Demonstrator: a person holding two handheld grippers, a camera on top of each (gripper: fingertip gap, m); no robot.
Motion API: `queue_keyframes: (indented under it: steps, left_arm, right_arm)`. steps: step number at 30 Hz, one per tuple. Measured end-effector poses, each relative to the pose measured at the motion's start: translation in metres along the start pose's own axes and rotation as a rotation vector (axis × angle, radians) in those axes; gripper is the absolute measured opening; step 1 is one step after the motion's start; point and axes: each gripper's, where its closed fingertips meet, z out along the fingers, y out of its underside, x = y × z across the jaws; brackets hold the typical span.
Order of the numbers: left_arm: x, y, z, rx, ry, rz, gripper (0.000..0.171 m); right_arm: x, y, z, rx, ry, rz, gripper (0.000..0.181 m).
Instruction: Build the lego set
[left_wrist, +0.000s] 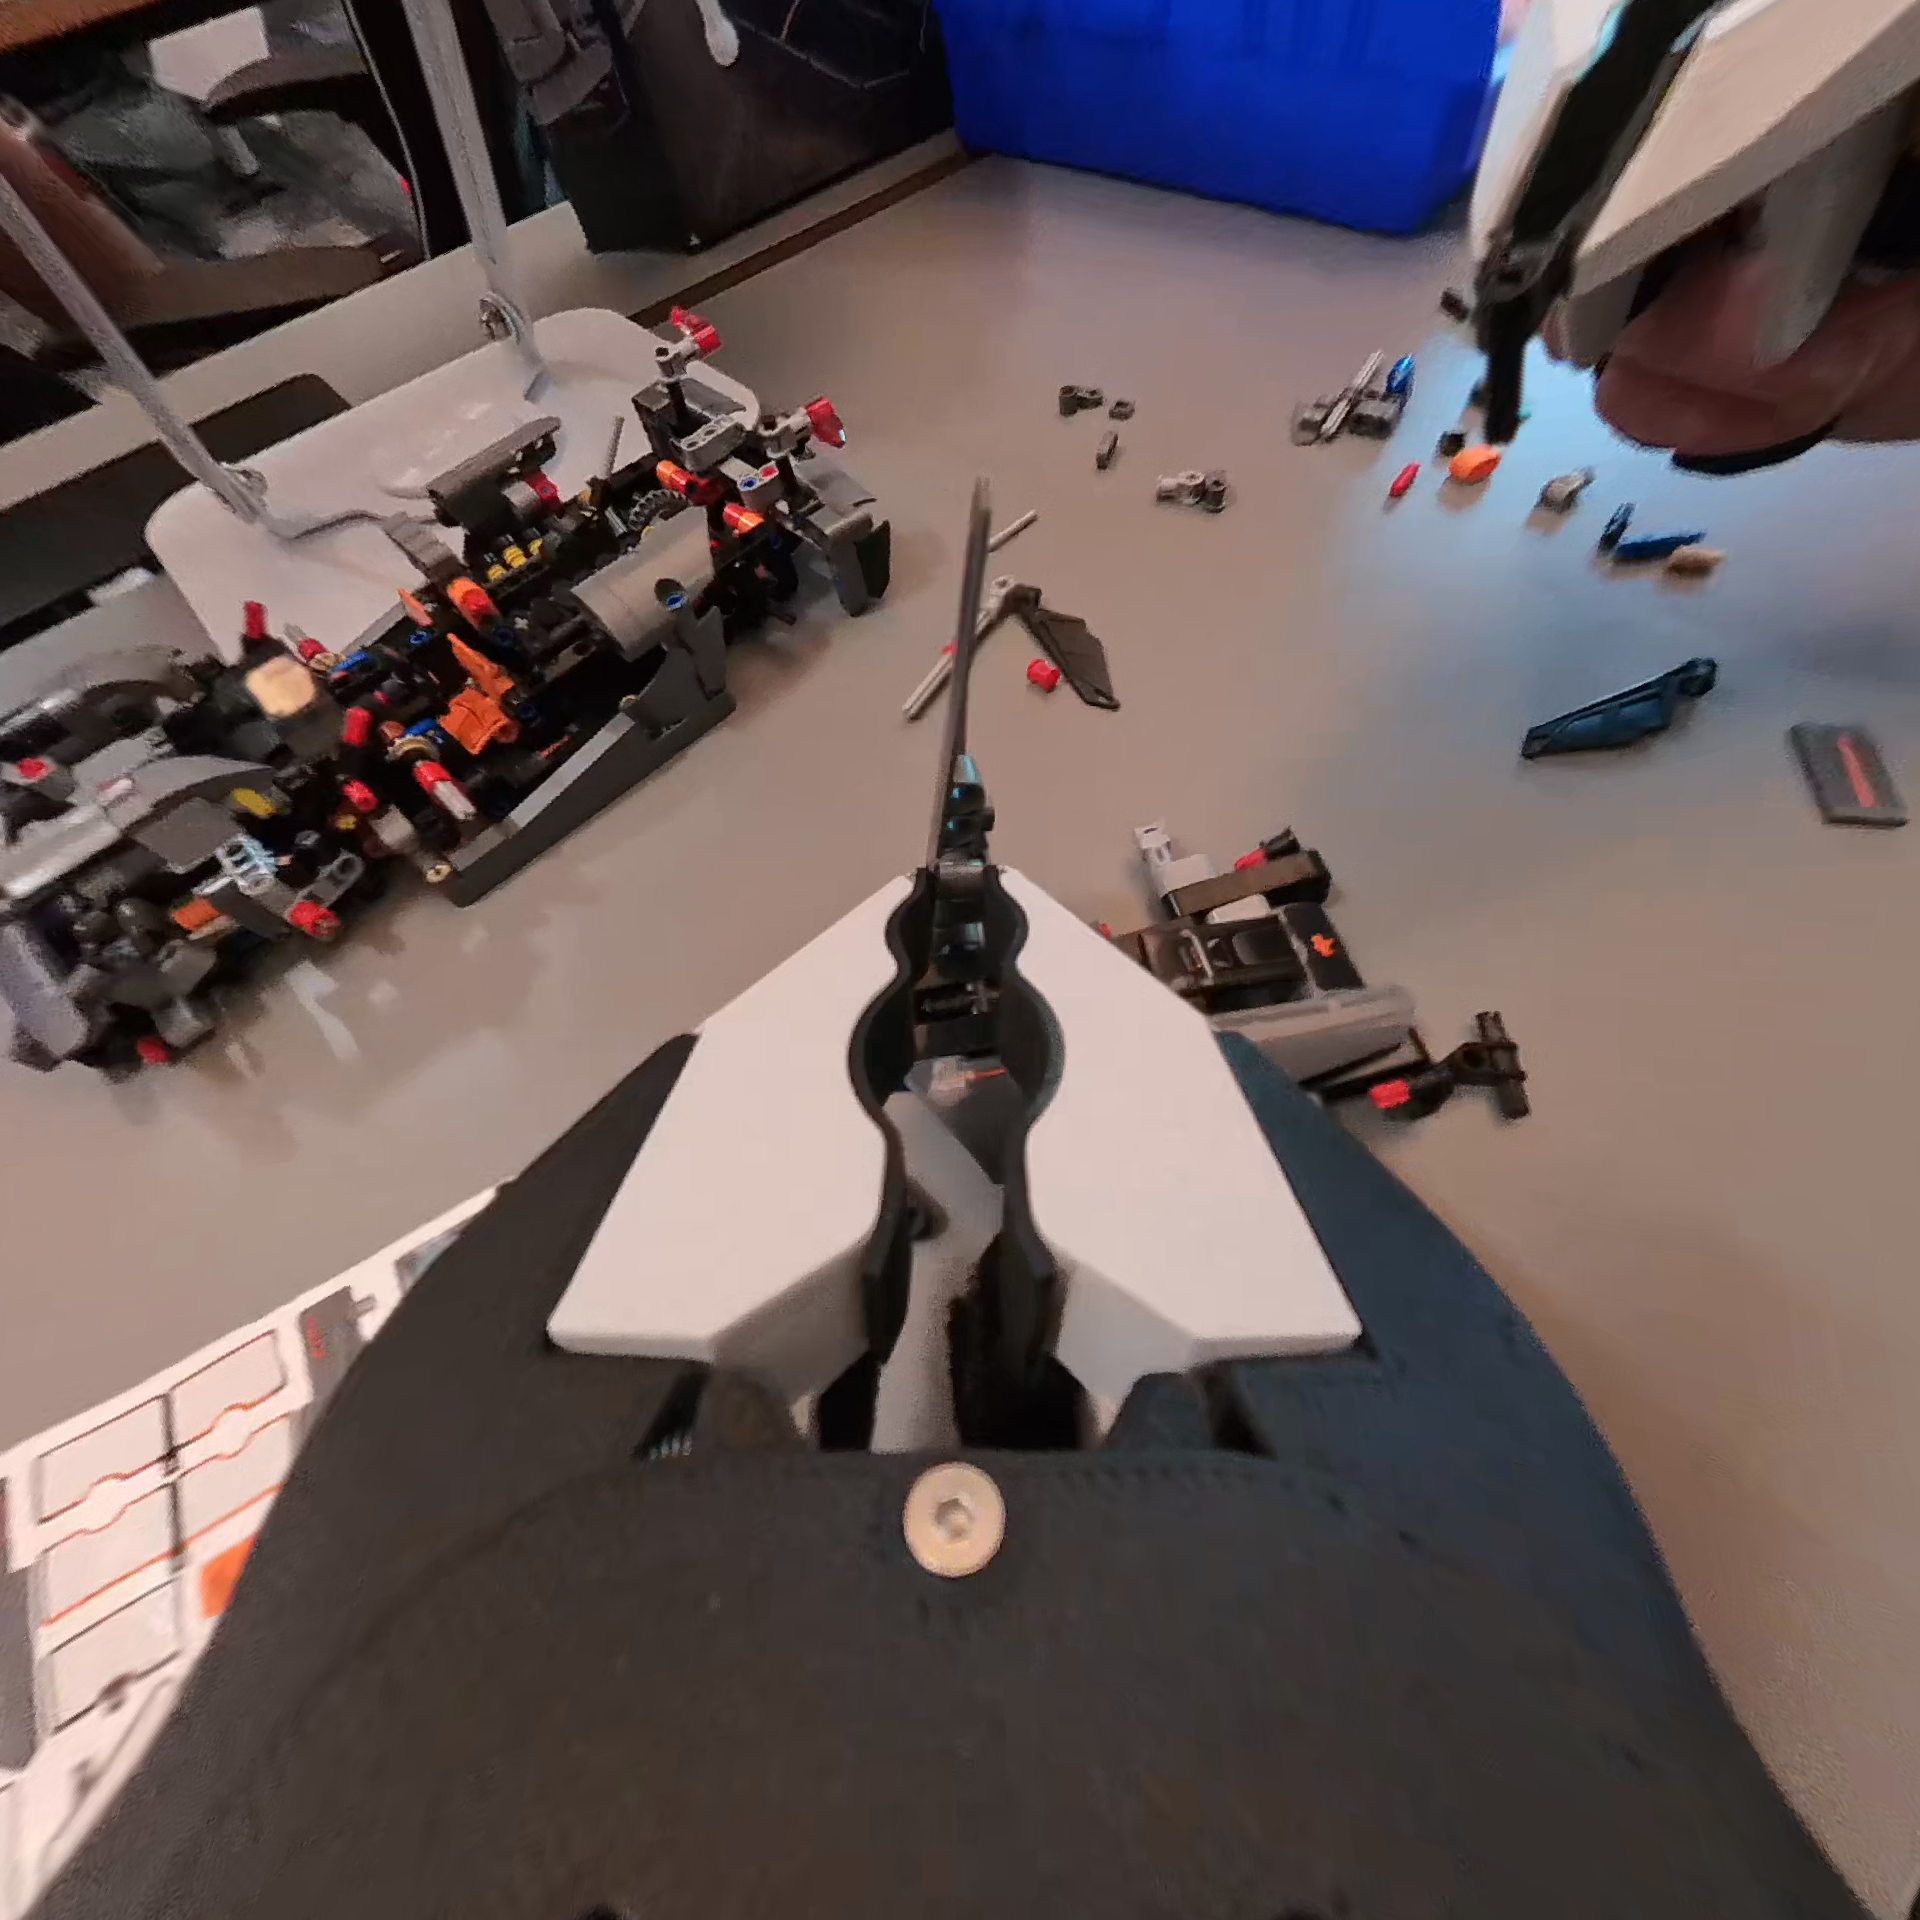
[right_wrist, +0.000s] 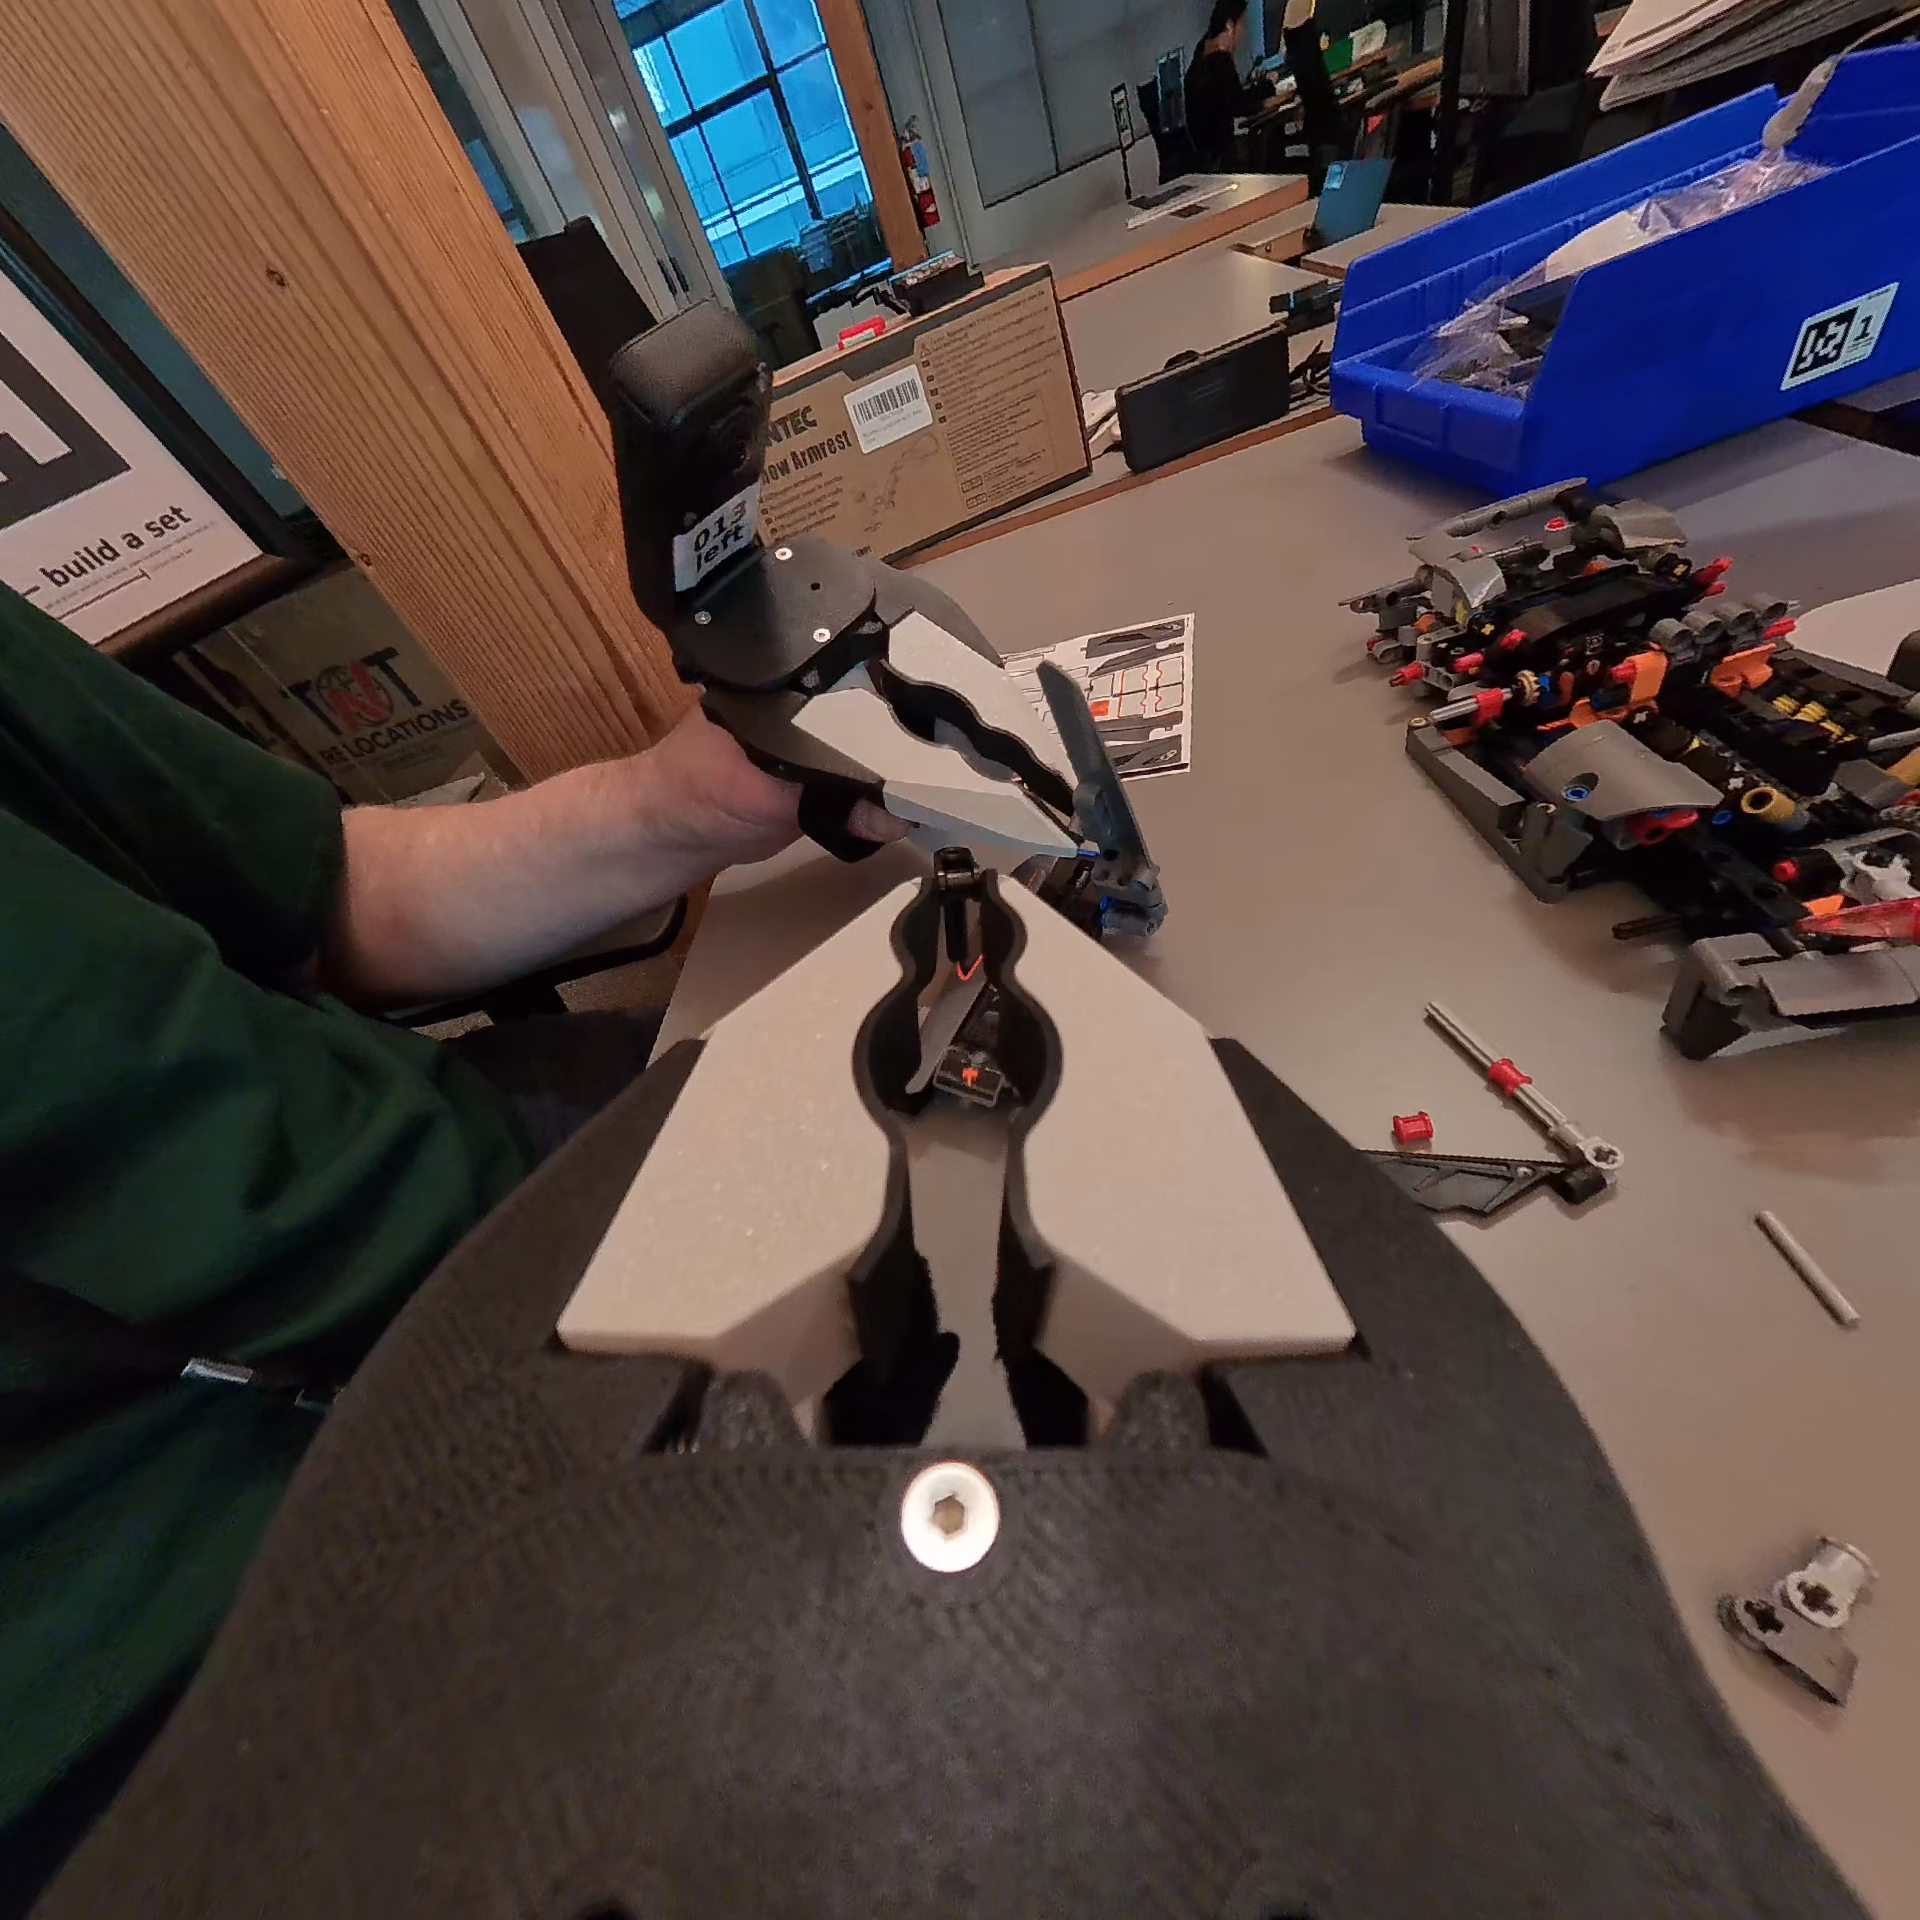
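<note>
Right wrist view: blue bin (right_wrist: 1621, 343) holds plastic bags (right_wrist: 1538, 301).

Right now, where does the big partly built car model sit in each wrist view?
Left wrist view: the car model lies at mid-left on the grey table.
Right wrist view: the same model sits at the right edge, upper half.
Shared landmark: the blue bin, beyond the model in both views.
</note>
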Motion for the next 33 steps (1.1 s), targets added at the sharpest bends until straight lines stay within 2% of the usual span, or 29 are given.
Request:
queue_keyframes:
  steps: [7,13,16,21,24,29,33]
  left_arm:
    - [0.006,-0.005,0.003,0.062,0.08,-0.138,0.006]
    - [0.01,-0.006,0.006,0.062,0.096,-0.138,0.007]
    - [0.01,-0.007,0.001,0.063,0.109,-0.142,0.021]
    - [0.008,-0.024,-0.016,0.086,0.114,-0.097,0.037]
    - [0.01,-0.037,-0.018,0.078,0.11,-0.049,0.038]
    - [0.016,-0.046,-0.006,0.036,0.116,0.025,0.029]
    - [0.012,-0.044,0.001,-0.008,0.095,0.063,0.011]
  right_arm:
    - [0.003,0.008,0.005,-0.042,0.017,-0.016,0.005]
    - [-0.002,0.026,0.023,-0.132,0.022,-0.065,0.005]
    - [-0.002,0.026,0.022,-0.127,0.017,-0.054,0.005]
    - [0.001,0.022,0.018,-0.107,0.02,-0.038,0.005]
    - [0.001,0.028,0.022,-0.137,0.027,-0.046,0.005]
    - [-0.001,0.047,0.037,-0.232,0.04,-0.099,0.005]
    - [0.001,0.064,0.049,-0.317,0.066,-0.132,0.005]
